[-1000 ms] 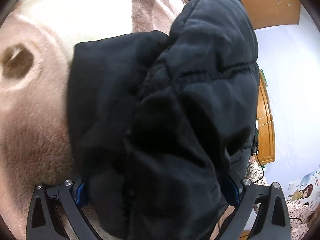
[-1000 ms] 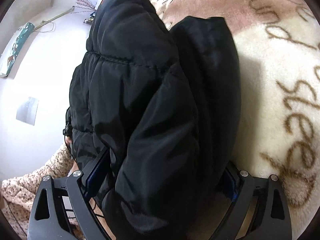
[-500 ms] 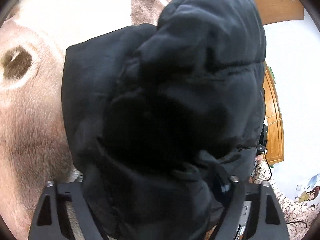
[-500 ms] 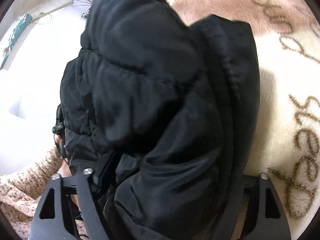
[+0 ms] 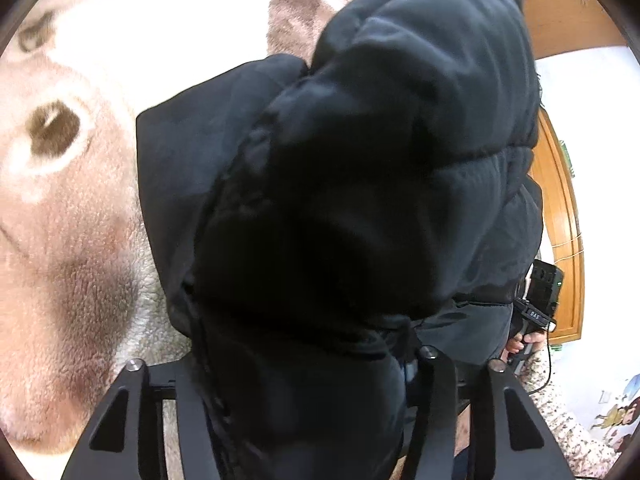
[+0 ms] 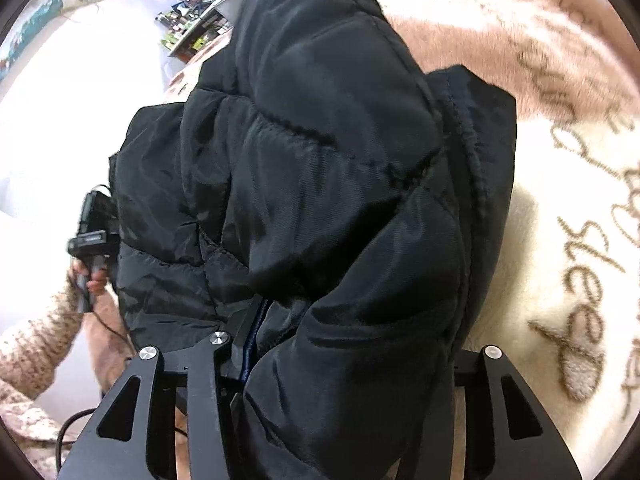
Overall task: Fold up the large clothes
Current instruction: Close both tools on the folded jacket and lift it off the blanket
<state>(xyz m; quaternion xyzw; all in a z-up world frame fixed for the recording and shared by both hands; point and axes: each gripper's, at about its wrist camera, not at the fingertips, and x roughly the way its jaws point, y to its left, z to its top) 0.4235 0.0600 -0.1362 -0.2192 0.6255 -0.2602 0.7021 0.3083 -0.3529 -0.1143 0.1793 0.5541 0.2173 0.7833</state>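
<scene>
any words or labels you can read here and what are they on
"DAS": small white letters on the black handle of the other claw, seen from the left wrist.
"sleep", roughly: brown script woven into the cream and pink fluffy blanket; the other script words are too warped and blurred to read.
Black puffy quilted jacket: no text visible.

You are working over a bed covered by a fluffy fleece blanket [image 5: 80, 264] in cream, pink and brown. On the left wrist view it shows a dark brown oval patch ringed in cream; on the right wrist view brown cursive lettering runs across its cream ground [image 6: 580, 280]. Lying on that blanket you have the black padded jacket [image 5: 192, 184], bunched and doubled over on itself, one flat panel spread against the fleece beside the puffier quilted bulk [image 6: 320, 160].
</scene>
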